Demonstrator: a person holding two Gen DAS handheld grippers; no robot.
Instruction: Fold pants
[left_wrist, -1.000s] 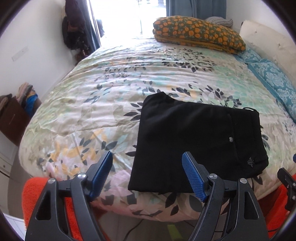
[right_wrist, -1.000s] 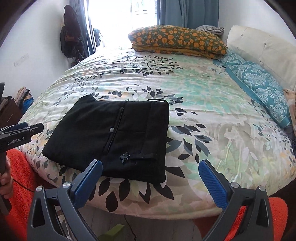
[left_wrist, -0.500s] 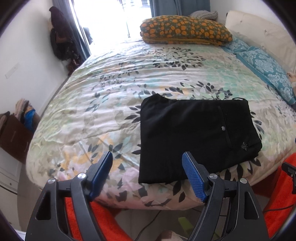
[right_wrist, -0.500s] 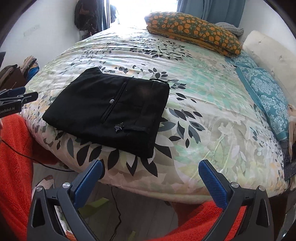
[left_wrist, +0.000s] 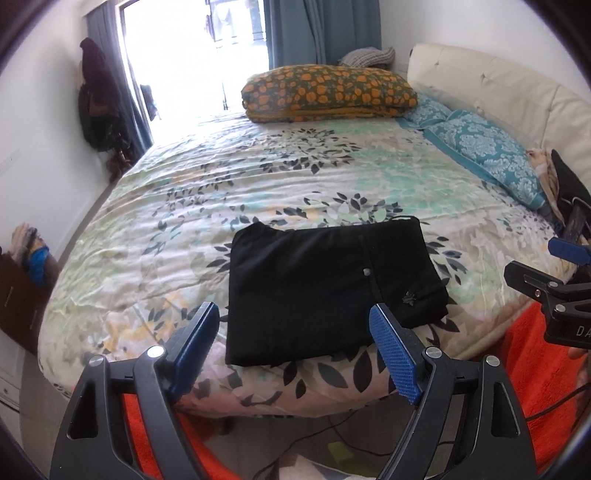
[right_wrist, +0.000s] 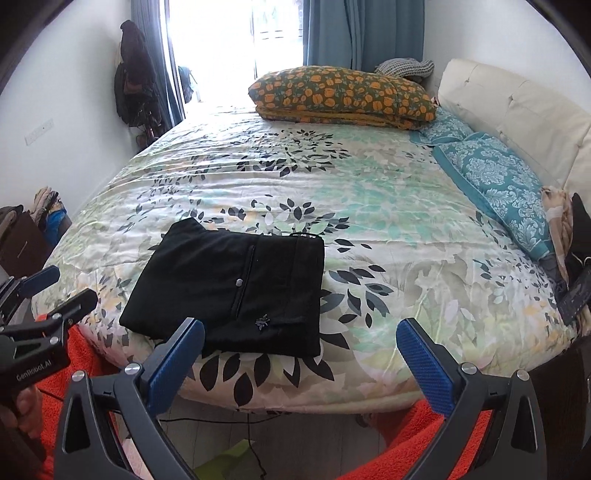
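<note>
Above the near bed edge: left gripper, blue-padded jaws opening wide, empty; right gripper likewise spread, gripping nothing. Beyond both, untouched: black folded fabric pants, flat rectangle on leaf-patterned quilt, clear of every pad, near the mattress edge.

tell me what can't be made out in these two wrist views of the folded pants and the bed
- Pants underside and inner folds: both views, hidden by the top layer.
- Small emblem on the pants: both views, too small to read.
- Dark things past the teal pillow: both views, at the frame edge, cut off.
- Under the bed: hidden by the overhanging cover.
- Window: overexposed.
</note>
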